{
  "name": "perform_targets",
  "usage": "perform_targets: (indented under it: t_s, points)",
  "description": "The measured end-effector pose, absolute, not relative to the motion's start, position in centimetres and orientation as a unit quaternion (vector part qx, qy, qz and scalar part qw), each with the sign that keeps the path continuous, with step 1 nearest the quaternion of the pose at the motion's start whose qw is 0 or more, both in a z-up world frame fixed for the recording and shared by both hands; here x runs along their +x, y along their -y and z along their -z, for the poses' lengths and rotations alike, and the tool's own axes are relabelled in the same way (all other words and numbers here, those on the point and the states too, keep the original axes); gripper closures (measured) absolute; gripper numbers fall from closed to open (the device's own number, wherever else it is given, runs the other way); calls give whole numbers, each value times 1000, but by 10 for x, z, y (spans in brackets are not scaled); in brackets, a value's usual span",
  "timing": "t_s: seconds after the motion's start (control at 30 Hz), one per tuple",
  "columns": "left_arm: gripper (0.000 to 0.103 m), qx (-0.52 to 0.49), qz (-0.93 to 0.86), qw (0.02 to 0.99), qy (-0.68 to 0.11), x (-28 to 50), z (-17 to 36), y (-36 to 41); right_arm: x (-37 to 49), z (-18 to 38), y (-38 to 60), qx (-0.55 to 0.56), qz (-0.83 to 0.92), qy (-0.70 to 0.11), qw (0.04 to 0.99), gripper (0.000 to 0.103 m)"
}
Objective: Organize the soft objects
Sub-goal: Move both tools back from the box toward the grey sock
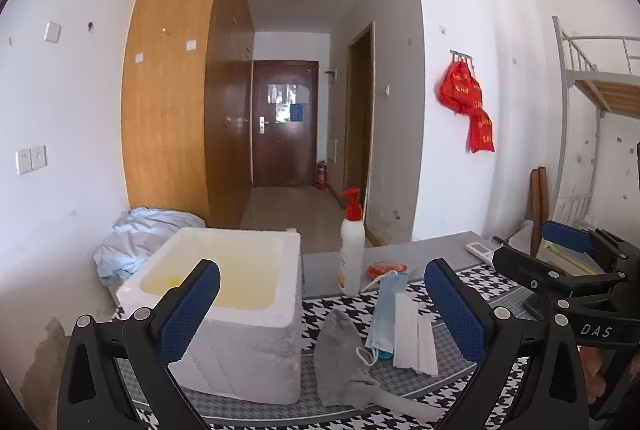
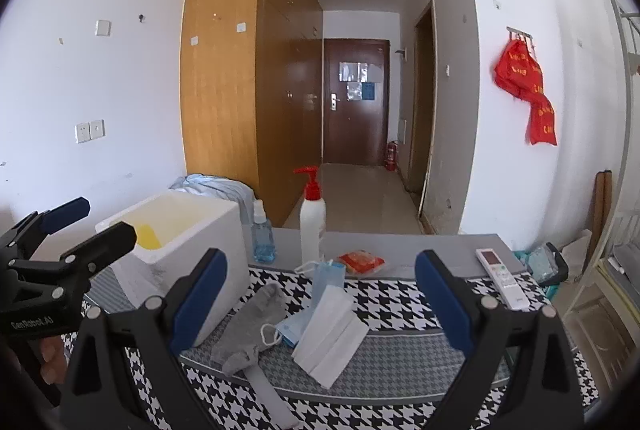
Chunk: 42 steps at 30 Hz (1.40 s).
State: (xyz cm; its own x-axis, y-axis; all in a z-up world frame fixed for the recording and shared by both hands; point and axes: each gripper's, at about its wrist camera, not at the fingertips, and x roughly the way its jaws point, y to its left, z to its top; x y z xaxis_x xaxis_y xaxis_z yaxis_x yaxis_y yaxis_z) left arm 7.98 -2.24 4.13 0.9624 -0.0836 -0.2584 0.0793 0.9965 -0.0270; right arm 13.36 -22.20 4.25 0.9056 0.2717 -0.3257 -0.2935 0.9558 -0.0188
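The biggest risk lay with the white foam box point(image 2: 188, 254), which stood at about ten o'clock on the houndstooth cloth point(image 2: 400, 300). It looked light, so a gripper brushing its wall on the way in would likely shove or tip it. Its inside was yellowish, with a brighter yellow patch at the bottom that could not be made out; otherwise it seemed empty.

Next came the tall white pump bottle point(image 2: 313, 220) with a red top, upright at twelve o'clock, and the small clear bottle of blue liquid point(image 2: 262, 236) just beside the box. A careless reach over the pile could topple either.

The soft things lay at the centre, close together: a grey sock point(image 2: 250, 322) nearest the box, a blue face mask point(image 2: 326, 280) behind, and white face masks point(image 2: 334, 334) overlapping another blue one. Pinching one mask could well drag its neighbours along, since the ear loops lay loose across them.

The left gripper point(image 1: 322, 304) and the right gripper point(image 2: 320, 294) both hung above the pile with jaws spread wide and nothing between them.

A remote control point(image 2: 502, 278) lay at two o'clock, and a small orange packet point(image 2: 360, 261) behind the masks.
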Motion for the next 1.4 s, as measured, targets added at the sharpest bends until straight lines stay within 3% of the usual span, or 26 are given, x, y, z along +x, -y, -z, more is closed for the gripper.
perform_targets:
  t_s: [1.4]
  points:
    - [1, -2, 81, 967, -240, 127, 26, 53, 171, 15, 251, -25, -110, -246, 963, 6]
